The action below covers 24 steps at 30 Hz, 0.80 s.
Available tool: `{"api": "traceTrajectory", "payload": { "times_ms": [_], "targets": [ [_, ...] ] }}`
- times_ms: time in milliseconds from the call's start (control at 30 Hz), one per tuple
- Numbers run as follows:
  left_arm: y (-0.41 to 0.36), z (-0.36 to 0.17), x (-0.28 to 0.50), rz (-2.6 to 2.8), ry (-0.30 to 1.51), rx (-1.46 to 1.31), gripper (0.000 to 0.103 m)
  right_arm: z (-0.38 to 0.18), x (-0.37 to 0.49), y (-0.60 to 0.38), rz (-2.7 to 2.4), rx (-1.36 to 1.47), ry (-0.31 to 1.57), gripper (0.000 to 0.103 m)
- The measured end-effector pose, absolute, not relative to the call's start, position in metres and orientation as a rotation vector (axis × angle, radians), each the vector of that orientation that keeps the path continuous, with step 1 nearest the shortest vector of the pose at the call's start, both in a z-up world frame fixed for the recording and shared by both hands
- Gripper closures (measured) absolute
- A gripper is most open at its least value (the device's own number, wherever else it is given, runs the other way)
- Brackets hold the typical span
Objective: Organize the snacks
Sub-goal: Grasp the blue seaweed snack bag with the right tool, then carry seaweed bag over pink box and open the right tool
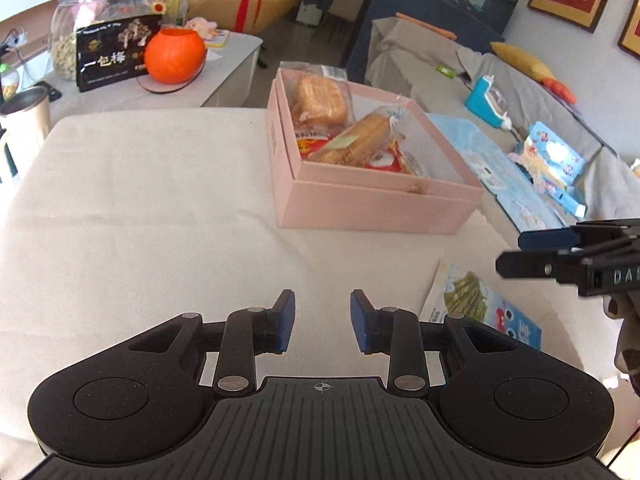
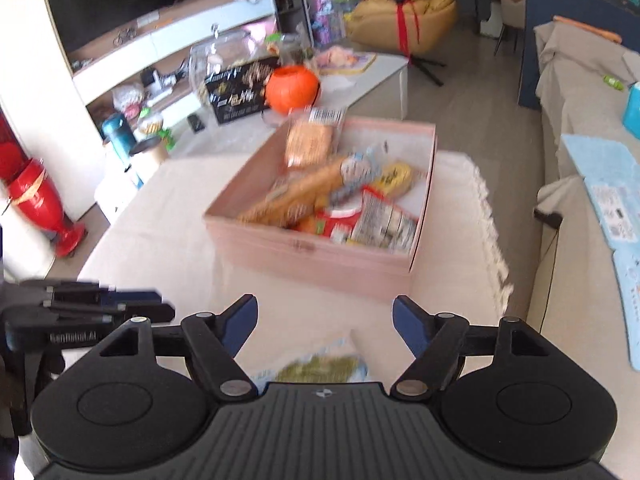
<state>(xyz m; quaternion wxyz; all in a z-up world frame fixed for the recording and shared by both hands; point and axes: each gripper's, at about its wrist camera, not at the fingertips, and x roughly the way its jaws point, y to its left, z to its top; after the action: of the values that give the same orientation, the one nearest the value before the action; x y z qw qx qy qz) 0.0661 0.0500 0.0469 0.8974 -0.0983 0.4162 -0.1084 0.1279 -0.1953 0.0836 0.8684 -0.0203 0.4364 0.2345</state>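
A pink box (image 1: 360, 204) stands on the cream-covered table (image 1: 140, 208) and holds several wrapped snacks, among them a bread pack (image 1: 322, 98) and a long loaf (image 1: 356, 140). The box also shows in the right wrist view (image 2: 316, 256). One snack bag with green sticks printed on it (image 1: 472, 304) lies flat on the table near its right edge, in front of the box. My left gripper (image 1: 323, 318) is open and empty, left of that bag. My right gripper (image 2: 325, 322) is open and empty, directly above the bag (image 2: 320, 364). Each gripper shows in the other's view (image 1: 516, 252) (image 2: 160, 306).
A side table behind holds an orange pumpkin pot (image 1: 175, 56), a black snack bag (image 1: 116, 52), a glass jar (image 1: 86, 12) and a metal cup (image 1: 26, 120). A covered sofa (image 1: 500, 92) with blue booklets (image 1: 500, 168) runs along the right.
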Motion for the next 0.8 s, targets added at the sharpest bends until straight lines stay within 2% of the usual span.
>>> {"api": "traceTrajectory", "payload": {
  "times_ms": [233, 367, 633, 733, 800],
  "targets": [
    [0.033, 0.033, 0.058, -0.261, 0.932, -0.150, 0.069, 0.035, 0.104, -0.198, 0.494, -0.148, 1.012, 0.026],
    [0.035, 0.034, 0.057, -0.256, 0.931, -0.154, 0.069, 0.025, 0.104, -0.197, 0.498, -0.085, 1.028, 0.014],
    [0.048, 0.049, 0.066, -0.225, 0.893, -0.181, 0.069, 0.010, 0.089, -0.168, 0.486, -0.167, 0.991, 0.004],
    [0.053, 0.053, 0.073, -0.198, 0.890, -0.188, 0.069, 0.006, 0.085, -0.161, 0.449, -0.192, 0.958, 0.004],
    [0.055, 0.056, 0.075, -0.192, 0.880, -0.190, 0.069, 0.006, 0.085, -0.161, 0.421, -0.171, 0.939, 0.008]
  ]
}}
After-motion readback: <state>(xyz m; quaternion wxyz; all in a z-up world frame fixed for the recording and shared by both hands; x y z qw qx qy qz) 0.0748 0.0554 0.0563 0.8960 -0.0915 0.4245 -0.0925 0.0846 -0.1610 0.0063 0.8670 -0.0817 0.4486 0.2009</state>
